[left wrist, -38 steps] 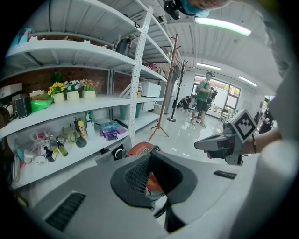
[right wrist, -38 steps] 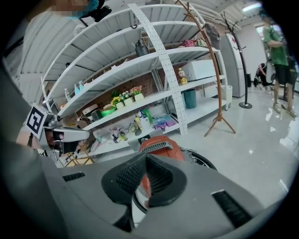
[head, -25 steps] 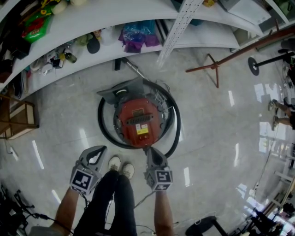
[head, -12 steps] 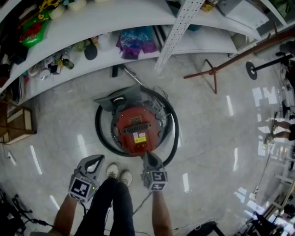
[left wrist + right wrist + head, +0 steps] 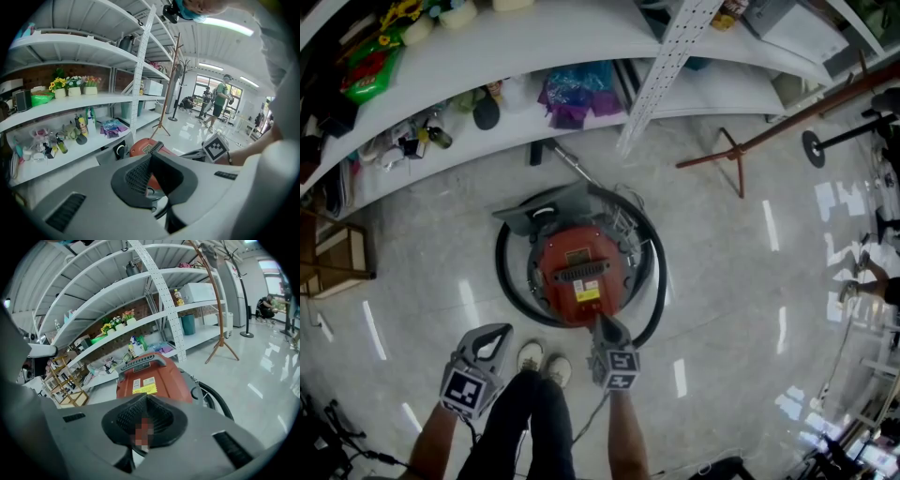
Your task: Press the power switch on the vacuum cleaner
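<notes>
Though illegible, yellow label (image 5: 144, 389) on vacuum (image 5: 164, 376)

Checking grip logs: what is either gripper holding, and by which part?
Nothing. The left gripper and right gripper both have jaws shut, empty; the right points at the vacuum cleaner.

Left hand-held gripper (image 5: 499, 330) jaws together, empty; right hand-held gripper (image 5: 604, 323) likewise.

The vacuum cleaner (image 5: 581, 267) stands on the floor (image 5: 722, 281) just ahead of the person's shoes (image 5: 544, 354), with its hose (image 5: 500, 267) coiled around it. The shelving (image 5: 487, 47) runs behind it. The right gripper (image 5: 603, 323) is at the vacuum cleaner's near edge; the left gripper (image 5: 495, 330) hangs further left, beside the shoes, apart from the hose
</notes>
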Demonstrator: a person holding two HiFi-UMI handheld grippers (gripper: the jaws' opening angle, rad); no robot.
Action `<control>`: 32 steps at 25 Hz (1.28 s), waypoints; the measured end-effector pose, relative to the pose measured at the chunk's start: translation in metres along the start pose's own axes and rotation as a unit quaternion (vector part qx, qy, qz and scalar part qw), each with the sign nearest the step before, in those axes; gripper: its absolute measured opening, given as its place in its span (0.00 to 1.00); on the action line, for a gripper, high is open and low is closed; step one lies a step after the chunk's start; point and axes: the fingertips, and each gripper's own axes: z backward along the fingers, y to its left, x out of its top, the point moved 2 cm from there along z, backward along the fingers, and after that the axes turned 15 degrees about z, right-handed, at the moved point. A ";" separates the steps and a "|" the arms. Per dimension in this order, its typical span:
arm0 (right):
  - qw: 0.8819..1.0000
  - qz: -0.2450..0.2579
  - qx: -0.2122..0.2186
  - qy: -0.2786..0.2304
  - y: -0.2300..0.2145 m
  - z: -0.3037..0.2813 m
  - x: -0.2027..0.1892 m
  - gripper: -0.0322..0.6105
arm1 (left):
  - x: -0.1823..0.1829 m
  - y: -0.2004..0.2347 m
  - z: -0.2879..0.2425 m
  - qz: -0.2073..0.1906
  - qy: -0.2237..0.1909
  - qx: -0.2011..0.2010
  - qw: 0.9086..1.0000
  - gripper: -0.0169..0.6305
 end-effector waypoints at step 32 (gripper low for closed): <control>1.000 0.010 -0.007 0.019 -0.006 -0.014 -0.008 0.07 | -0.013 0.012 -0.004 0.028 0.002 0.010 1.000 0.04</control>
